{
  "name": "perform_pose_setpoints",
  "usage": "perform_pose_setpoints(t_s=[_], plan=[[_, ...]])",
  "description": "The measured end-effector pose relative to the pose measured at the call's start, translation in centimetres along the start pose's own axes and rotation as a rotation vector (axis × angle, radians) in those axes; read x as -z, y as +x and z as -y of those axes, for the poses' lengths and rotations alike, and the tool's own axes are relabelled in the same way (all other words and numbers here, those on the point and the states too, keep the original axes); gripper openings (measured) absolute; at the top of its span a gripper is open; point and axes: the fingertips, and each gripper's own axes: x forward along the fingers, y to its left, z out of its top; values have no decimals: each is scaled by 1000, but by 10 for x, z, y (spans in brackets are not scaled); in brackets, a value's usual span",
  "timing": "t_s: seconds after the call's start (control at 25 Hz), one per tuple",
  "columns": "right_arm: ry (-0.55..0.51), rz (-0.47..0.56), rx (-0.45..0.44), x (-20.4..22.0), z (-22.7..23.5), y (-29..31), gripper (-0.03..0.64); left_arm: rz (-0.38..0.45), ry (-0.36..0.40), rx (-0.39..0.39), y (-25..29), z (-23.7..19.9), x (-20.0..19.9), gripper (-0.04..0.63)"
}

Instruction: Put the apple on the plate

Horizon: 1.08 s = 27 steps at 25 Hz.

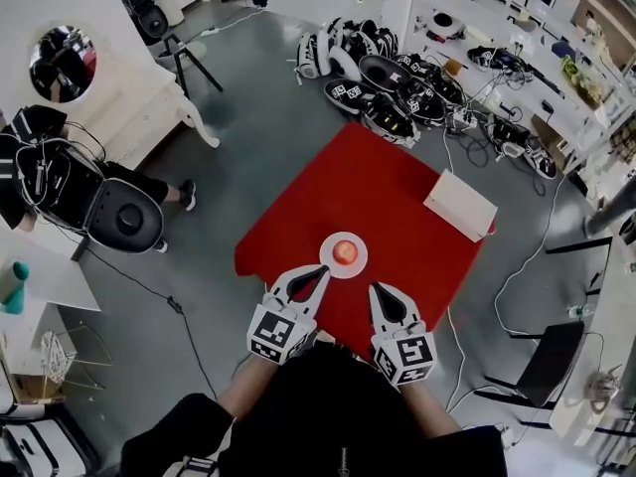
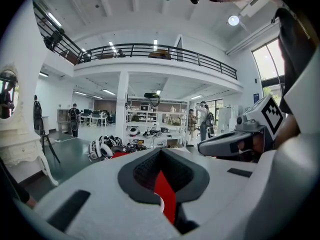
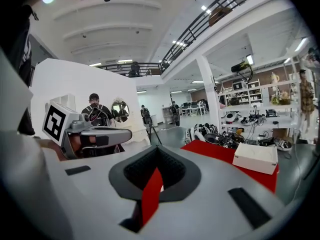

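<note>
- The apple sits on the plate by the desk's near edge; looks done.
- Left hand-held gripper and right hand-held gripper: pressed together, empty.
- Back off without nudging the plate.

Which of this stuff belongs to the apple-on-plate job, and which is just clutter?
Job:
- apple, already on the plate
- left gripper and right gripper, both shut and empty

Lying about:
- white box at the far corner of the red table
- pile of black-and-white gear on the floor beyond the table
</note>
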Motion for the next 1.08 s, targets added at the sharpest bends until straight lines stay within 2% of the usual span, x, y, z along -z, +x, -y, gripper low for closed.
perform_pose_setpoints(t_s=[0.56, 1.08], plan=[[-28, 0, -4, 0, 6, -8, 9, -24, -36, -11, 10, 13, 20, 6], [-31, 5, -25, -2, 11, -6, 10, -47, -36, -38, 13, 13, 32, 5]])
